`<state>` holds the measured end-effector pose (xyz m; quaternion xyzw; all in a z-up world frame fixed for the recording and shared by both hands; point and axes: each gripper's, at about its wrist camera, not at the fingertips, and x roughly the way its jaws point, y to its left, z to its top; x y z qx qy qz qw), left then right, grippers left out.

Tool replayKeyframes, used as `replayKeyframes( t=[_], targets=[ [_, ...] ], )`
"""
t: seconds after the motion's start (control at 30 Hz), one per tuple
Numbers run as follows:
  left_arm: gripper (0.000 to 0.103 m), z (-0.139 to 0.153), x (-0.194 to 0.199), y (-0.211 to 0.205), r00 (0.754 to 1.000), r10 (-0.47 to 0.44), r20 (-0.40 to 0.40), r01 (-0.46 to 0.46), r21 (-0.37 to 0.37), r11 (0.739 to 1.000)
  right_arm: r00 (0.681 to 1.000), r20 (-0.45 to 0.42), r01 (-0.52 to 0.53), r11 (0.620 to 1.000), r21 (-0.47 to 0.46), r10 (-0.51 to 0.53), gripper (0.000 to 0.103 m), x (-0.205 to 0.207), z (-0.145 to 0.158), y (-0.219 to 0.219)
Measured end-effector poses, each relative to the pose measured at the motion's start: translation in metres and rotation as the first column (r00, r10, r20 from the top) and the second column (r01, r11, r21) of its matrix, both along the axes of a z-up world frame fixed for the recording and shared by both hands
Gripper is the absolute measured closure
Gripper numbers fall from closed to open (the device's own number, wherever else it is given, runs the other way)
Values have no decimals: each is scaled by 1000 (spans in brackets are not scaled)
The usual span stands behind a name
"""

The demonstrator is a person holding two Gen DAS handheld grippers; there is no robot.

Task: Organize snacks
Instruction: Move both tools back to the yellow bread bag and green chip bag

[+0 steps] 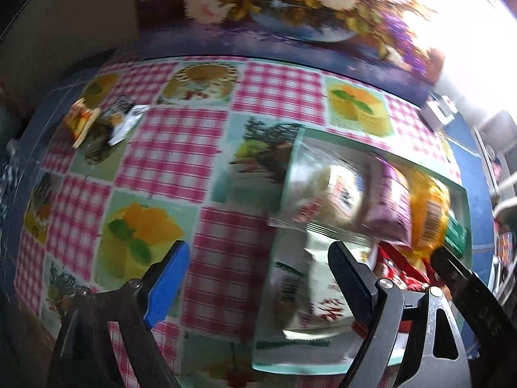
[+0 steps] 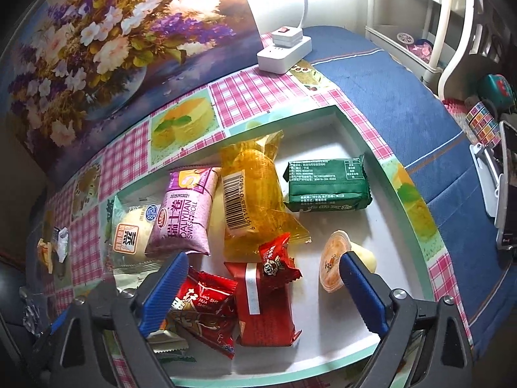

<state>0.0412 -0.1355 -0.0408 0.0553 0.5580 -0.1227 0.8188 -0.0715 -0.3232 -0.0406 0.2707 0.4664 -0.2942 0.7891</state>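
A white tray with a teal rim [image 2: 349,119] holds several snacks: a purple swiss roll pack [image 2: 187,213], an orange-wrapped cake [image 2: 255,197], a green pack [image 2: 329,184], red packs [image 2: 258,304], a white bun [image 2: 132,232] and a jelly cup [image 2: 336,262]. My right gripper [image 2: 261,294] is open and empty, hovering over the red packs. My left gripper [image 1: 258,278] is open and empty over the tablecloth at the tray's left edge [image 1: 290,174]. A few loose snacks [image 1: 97,119] lie at the table's far left; they also show in the right wrist view [image 2: 53,249].
A flower painting [image 2: 97,48] leans at the back of the table. A white power strip [image 2: 284,48] sits at the back right. Blue cloth [image 2: 404,97] covers the table's right side. White shelving [image 2: 420,16] stands beyond.
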Motion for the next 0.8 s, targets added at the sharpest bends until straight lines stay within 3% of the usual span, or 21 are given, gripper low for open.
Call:
replayKeyframes(
  t=[0.13,0.2,0.47,0.8],
  targets=[
    [15,-1,7,17,997,70,14,-70,7,998,1000,-3,-12,1000,-11,12,6,1,2,1],
    [0,0,11,25,994,103,28,-104,18,994,1000,-3,-18,1000,-17,18,0,2,3,2],
    [0,6,23,52,978,203,54,-204,14,979,998,-7,-65,997,-42,65,0,9,6,13],
    [0,15,33,75,968,233,95,-237,34,971,980,16,-195,980,-48,196,0,36,12,53]
  ],
)
